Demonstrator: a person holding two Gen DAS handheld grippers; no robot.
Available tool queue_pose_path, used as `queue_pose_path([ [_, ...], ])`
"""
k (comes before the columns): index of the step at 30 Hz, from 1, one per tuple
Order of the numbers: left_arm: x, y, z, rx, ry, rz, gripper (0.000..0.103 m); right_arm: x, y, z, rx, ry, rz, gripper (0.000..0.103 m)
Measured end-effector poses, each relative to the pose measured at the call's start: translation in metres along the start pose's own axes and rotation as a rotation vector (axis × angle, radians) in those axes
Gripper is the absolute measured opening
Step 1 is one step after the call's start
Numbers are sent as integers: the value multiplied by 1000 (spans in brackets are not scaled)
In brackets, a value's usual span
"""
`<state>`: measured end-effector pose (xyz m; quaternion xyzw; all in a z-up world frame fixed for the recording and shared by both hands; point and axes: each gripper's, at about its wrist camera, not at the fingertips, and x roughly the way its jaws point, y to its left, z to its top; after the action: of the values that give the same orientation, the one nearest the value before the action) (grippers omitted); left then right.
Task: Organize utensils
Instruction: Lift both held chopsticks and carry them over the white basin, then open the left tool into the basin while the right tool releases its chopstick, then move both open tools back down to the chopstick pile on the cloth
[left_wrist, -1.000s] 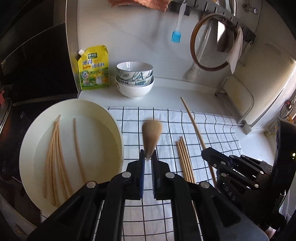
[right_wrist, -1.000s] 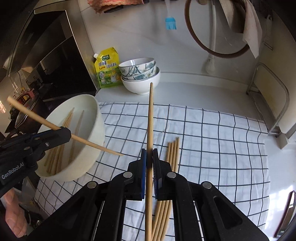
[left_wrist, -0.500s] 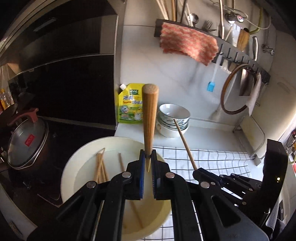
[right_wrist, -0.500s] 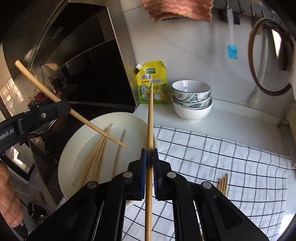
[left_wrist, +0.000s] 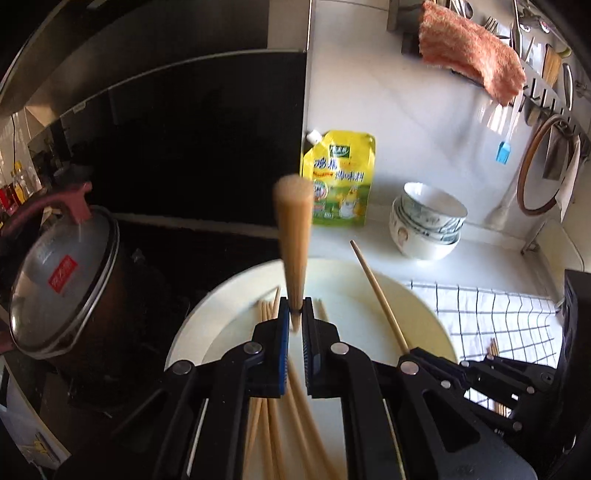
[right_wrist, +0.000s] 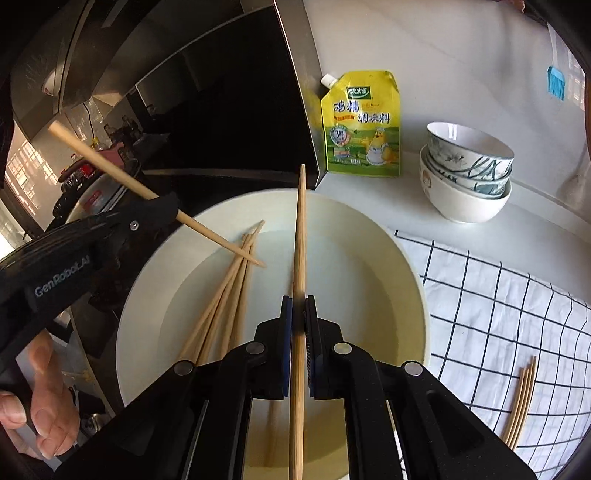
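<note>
Both grippers hover over a wide cream bowl (right_wrist: 406, 266) that holds several wooden chopsticks (right_wrist: 225, 310). My left gripper (left_wrist: 295, 321) is shut on one chopstick (left_wrist: 293, 236), whose thick end points up toward the camera. From the right wrist view that same left gripper (right_wrist: 173, 212) comes in from the left, its chopstick tip over the bowl. My right gripper (right_wrist: 298, 314) is shut on another chopstick (right_wrist: 300, 240), lying straight ahead across the bowl. Several more chopsticks (right_wrist: 521, 402) lie on the checked cloth (right_wrist: 498, 306) to the right.
Stacked patterned bowls (right_wrist: 465, 173) and a yellow seasoning pouch (right_wrist: 360, 125) stand at the back wall. A lidded pot (left_wrist: 62, 280) sits on the dark stove to the left. A blue brush (left_wrist: 504, 151), a round wooden hoop (left_wrist: 546, 162) and an orange cloth (left_wrist: 472, 48) hang on the wall.
Both grippers have swung left from the checked cloth to over the cream bowl, each still holding its chopstick. The pot and stove have come into view.
</note>
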<state>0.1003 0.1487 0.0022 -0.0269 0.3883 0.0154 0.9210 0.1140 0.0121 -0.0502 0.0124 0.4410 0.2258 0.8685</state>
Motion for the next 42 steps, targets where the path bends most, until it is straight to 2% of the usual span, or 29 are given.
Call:
queue_pose_path([
  [3,-3,2,-18,11,38,-6,8,6,2,-8,8,32,1,7],
  [7,9,8,-42,-29,169,-45,8,12,5,-17,15,61,3,7],
  [12,29,6,-54,-38,236,-53,8,21,7,-18,21,84,2,7],
  [16,40,4,-49,-35,243,-55,8,25,10,-15,24,92,0,7],
  [21,39,12,-47,-82,249,-59,10,27,8,-10,49,89,14,7],
  [22,39,14,-47,-90,253,-59,15,27,7,-10,58,89,24,8],
  [24,35,17,-48,-102,261,-43,27,24,4,-11,67,86,12,30],
  [26,32,19,-50,-112,257,-30,42,16,2,-12,68,57,7,36],
  [28,26,20,-52,-114,246,-20,47,8,0,-14,64,39,11,36],
  [42,-6,-18,-66,-75,233,-36,47,-54,-24,-54,84,9,-50,36],
])
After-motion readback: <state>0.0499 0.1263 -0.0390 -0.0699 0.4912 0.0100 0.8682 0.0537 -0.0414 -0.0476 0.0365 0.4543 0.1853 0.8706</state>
